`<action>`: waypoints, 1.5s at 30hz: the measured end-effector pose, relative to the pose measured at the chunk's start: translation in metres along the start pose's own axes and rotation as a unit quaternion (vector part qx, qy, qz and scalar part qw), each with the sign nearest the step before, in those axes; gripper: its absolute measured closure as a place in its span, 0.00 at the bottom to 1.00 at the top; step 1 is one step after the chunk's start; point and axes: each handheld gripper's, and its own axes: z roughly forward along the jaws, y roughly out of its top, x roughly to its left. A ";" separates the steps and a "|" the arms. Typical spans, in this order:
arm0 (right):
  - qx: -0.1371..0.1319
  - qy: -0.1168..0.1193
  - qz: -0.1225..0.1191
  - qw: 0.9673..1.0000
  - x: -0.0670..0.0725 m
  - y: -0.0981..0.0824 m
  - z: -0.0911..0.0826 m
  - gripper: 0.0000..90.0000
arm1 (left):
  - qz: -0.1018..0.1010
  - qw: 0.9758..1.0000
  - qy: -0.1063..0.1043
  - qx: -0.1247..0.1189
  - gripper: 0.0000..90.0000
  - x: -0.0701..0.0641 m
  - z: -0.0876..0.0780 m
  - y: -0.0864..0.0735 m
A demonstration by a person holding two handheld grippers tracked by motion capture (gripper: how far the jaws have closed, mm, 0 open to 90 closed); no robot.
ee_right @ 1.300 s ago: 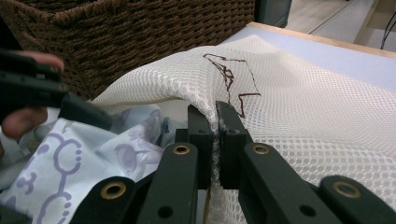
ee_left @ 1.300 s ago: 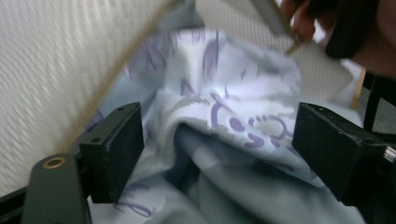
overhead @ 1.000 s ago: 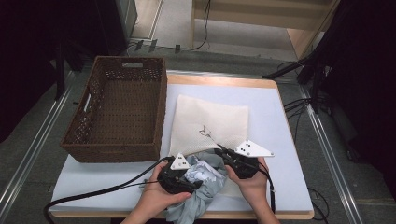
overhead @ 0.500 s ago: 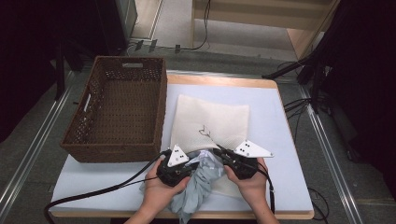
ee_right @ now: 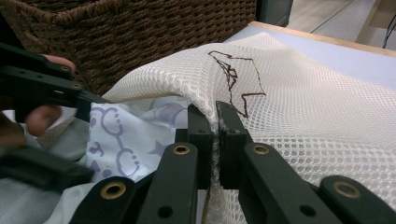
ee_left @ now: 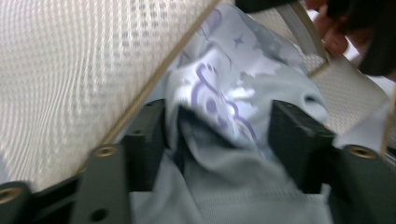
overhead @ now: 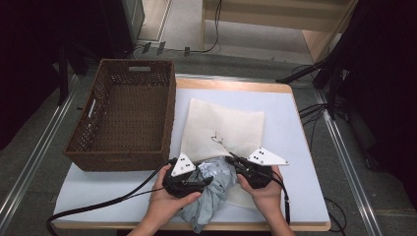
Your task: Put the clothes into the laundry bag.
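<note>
Table evenly lit from above, surroundings dark. Left gripper view blurred, cloth glaring white. Right gripper view sharp near, soft on the basket.

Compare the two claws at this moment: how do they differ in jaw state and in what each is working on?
The right claw has its jaws pinched shut on the mesh bag edge, while the left claw has just been opening its jaws, which stand apart around the printed garment without pressing it. Both are black, hand-held and meet at the bag's mouth.
</note>
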 end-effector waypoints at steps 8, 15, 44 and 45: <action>0.003 0.001 0.001 1.000 0.002 0.000 0.002 0.97 | -0.031 0.996 -0.031 0.081 0.32 0.004 0.011 -0.015; 0.002 0.006 -0.001 1.000 0.004 0.000 0.003 0.97 | 0.005 0.994 -0.028 0.103 0.85 0.003 0.018 -0.014; 0.000 0.005 -0.003 1.000 0.004 0.000 0.000 0.97 | -0.030 0.999 -0.025 -0.029 0.47 0.014 -0.020 -0.012; 0.000 0.005 -0.003 1.000 0.004 0.000 0.001 0.97 | -0.028 0.999 -0.024 -0.024 0.44 0.015 -0.021 -0.014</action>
